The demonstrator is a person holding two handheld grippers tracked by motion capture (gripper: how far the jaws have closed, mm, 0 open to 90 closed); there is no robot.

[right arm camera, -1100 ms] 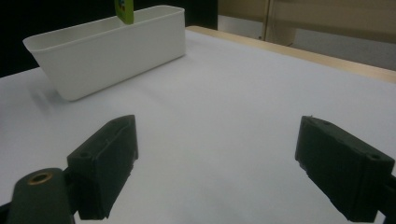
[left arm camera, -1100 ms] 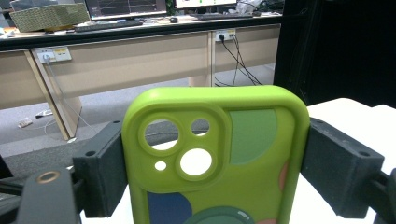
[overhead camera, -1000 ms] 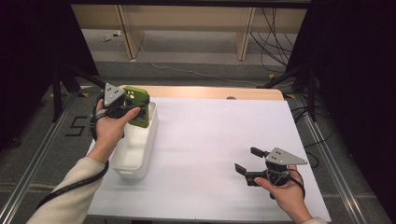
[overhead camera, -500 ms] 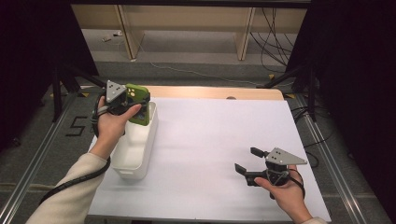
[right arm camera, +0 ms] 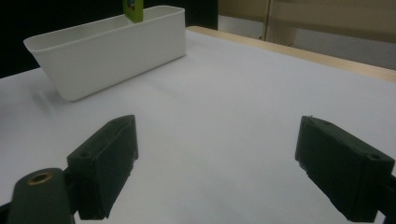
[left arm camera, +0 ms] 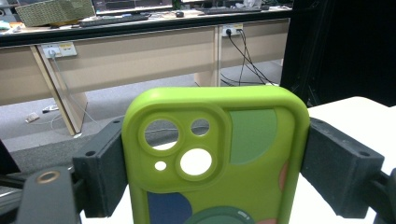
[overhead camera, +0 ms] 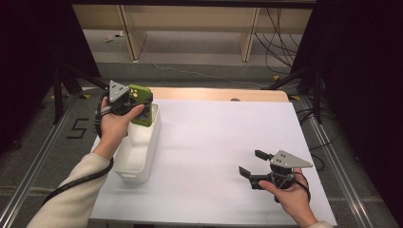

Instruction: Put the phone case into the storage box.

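Note:
A lime-green phone case [left arm camera: 219,158] with camera cut-outs and coloured patches stands upright between the jaws of my left gripper [left arm camera: 215,172], which is shut on its two long edges. In the high view that left gripper [overhead camera: 135,104] holds the phone case [overhead camera: 141,111] over the far end of a white rectangular bin [overhead camera: 138,152] at the table's left. My right gripper [overhead camera: 251,164] rests low near the front right of the white table top, open, nothing between its jaws. In the right gripper view the right gripper [right arm camera: 215,172] faces the bin [right arm camera: 112,51], with the case's lower end [right arm camera: 133,10] above its far rim.
A white sheet [overhead camera: 218,142] covers the table, with a wooden strip [overhead camera: 214,94] along its far edge. Behind it are a grey floor, wooden desk legs and cables [overhead camera: 280,33]. Metal rails [overhead camera: 332,156] run along both table sides.
The left gripper with the phone case has shifted slightly, staying over the bin's far end. The right gripper has not moved.

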